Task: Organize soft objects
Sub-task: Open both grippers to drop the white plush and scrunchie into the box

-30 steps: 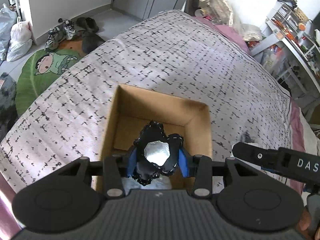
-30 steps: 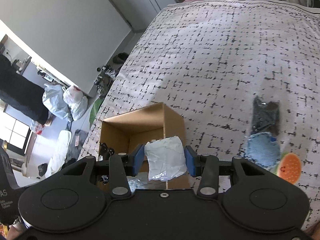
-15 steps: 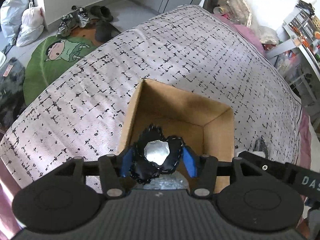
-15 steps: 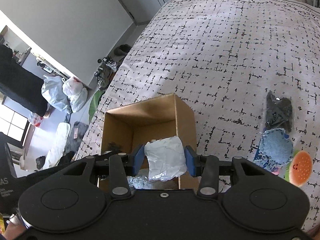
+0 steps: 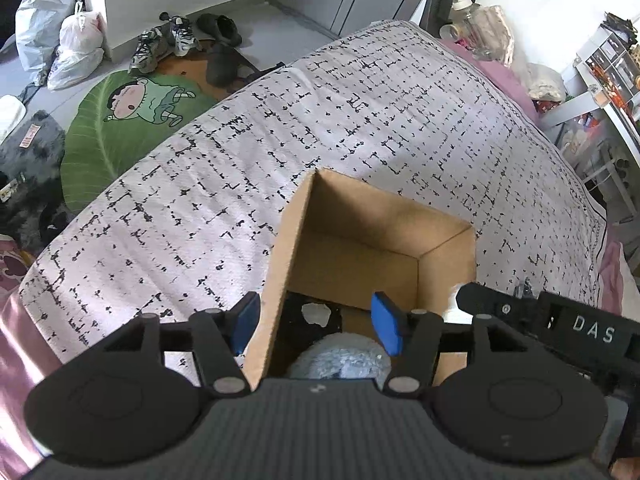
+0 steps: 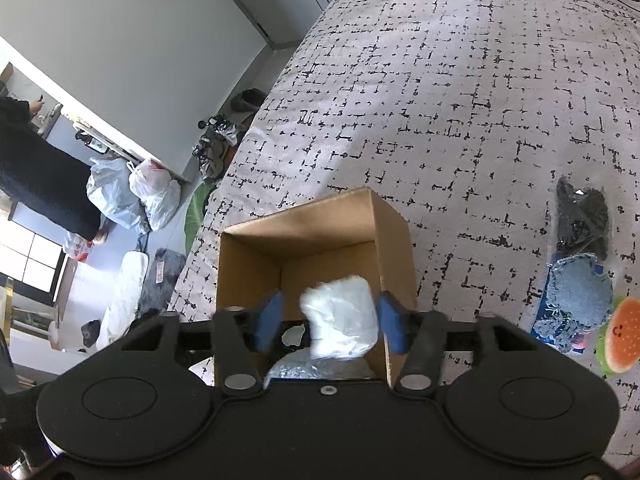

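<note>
Two soft things had just been let go over the cardboard box (image 5: 372, 248); a second before, each gripper squeezed one. The black pouch (image 5: 308, 316) now lay down inside the box, and the left gripper (image 5: 316, 324) was opening with nothing between its jaws. The white packet (image 6: 340, 322) hung blurred (falling, I think) between the opening jaws of the right gripper (image 6: 330, 322), with gaps on both sides. More soft things (image 6: 580, 280) waited on the bed (image 6: 460, 100).
</note>
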The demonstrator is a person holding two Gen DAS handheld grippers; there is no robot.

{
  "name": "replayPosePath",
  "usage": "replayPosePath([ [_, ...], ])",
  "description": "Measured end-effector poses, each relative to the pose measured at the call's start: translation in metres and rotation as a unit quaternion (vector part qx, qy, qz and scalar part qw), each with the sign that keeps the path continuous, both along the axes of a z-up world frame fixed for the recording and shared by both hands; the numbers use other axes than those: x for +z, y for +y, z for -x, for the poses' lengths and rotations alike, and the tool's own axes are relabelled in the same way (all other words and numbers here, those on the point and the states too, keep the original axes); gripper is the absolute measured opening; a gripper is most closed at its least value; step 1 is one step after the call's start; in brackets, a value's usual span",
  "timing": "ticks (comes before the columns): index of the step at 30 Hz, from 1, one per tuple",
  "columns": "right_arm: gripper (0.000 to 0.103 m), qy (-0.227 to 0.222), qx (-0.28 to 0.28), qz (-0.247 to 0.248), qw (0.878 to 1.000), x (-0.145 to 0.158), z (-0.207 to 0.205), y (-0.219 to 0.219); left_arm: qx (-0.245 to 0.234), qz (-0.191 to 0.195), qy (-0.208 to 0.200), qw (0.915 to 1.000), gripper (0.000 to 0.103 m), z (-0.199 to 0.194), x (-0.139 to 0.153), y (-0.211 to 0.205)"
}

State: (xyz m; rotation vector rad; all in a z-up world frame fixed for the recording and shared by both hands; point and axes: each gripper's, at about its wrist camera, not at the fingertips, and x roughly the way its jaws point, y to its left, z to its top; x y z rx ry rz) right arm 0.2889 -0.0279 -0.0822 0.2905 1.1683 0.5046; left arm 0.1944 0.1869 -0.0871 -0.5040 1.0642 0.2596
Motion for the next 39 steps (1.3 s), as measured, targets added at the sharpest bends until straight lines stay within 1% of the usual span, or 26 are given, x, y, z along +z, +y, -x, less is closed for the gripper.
replayPosePath([
  [1,0.067,-0.001,-0.002,0.001,1.000,0.001,0.000,-0.001,0.000,0.000,-0.001,1.0000,0.060,0.001,0.002,0.000],
  [3,0.071,-0.001,-0.004,-0.002,1.000,0.003,0.002,-0.005,-0.005,-0.001,-0.003,1.0000,0.060,0.002,0.005,-0.003],
  [6,0.071,-0.001,-0.006,-0.003,1.000,0.005,0.006,-0.013,-0.028,-0.025,-0.005,0.9993,0.060,0.001,0.011,-0.013],
  [8,0.072,-0.002,-0.009,-0.004,1.000,0.008,0.008,-0.021,-0.038,-0.026,-0.009,0.9989,0.060,0.002,0.014,-0.020],
  [9,0.076,-0.003,-0.009,-0.003,1.000,0.009,0.010,-0.024,-0.039,-0.023,-0.009,0.9989,0.060,0.002,0.015,-0.023],
  [10,0.083,-0.005,-0.011,-0.002,1.000,0.010,0.011,-0.029,-0.040,-0.022,-0.010,0.9989,0.060,0.002,0.015,-0.026],
  [11,0.085,-0.009,-0.014,-0.002,1.000,0.012,0.013,-0.034,-0.041,-0.022,-0.010,0.9989,0.060,0.003,0.016,-0.028],
  [13,0.089,-0.019,-0.017,0.001,1.000,0.017,0.018,-0.044,-0.040,-0.021,-0.009,0.9989,0.068,0.004,0.017,-0.033],
  [14,0.091,-0.022,-0.017,0.002,1.000,0.018,0.019,-0.048,-0.039,-0.019,-0.010,0.9990,0.075,0.005,0.018,-0.035],
  [15,0.092,-0.024,-0.019,0.002,1.000,0.020,0.021,-0.054,-0.038,-0.019,-0.012,0.9990,0.080,0.006,0.019,-0.037],
  [20,0.094,-0.040,-0.026,0.010,0.999,0.027,0.029,-0.081,-0.045,-0.038,-0.023,0.9980,0.088,0.011,0.027,-0.053],
  [21,0.098,-0.044,-0.028,0.012,0.999,0.027,0.030,-0.085,-0.048,-0.038,-0.028,0.9977,0.094,0.012,0.029,-0.056],
  [22,0.102,-0.050,-0.031,0.016,0.998,0.028,0.032,-0.092,-0.052,-0.039,-0.033,0.9973,0.096,0.013,0.030,-0.059],
  [26,0.103,-0.069,-0.039,0.020,0.997,0.030,0.041,-0.113,-0.069,-0.043,-0.046,0.9956,0.102,0.015,0.034,-0.077],
  [29,0.103,-0.076,-0.042,0.017,0.996,0.030,0.046,-0.129,-0.074,-0.048,-0.055,0.9946,0.102,0.018,0.037,-0.090],
  [35,0.103,-0.093,-0.048,0.030,0.994,0.027,0.056,-0.153,-0.090,-0.063,-0.066,0.9918,0.102,0.020,0.041,-0.115],
  [39,0.103,-0.101,-0.045,0.030,0.993,0.023,0.062,-0.167,-0.097,-0.058,-0.069,0.9912,0.102,0.020,0.042,-0.127],
])
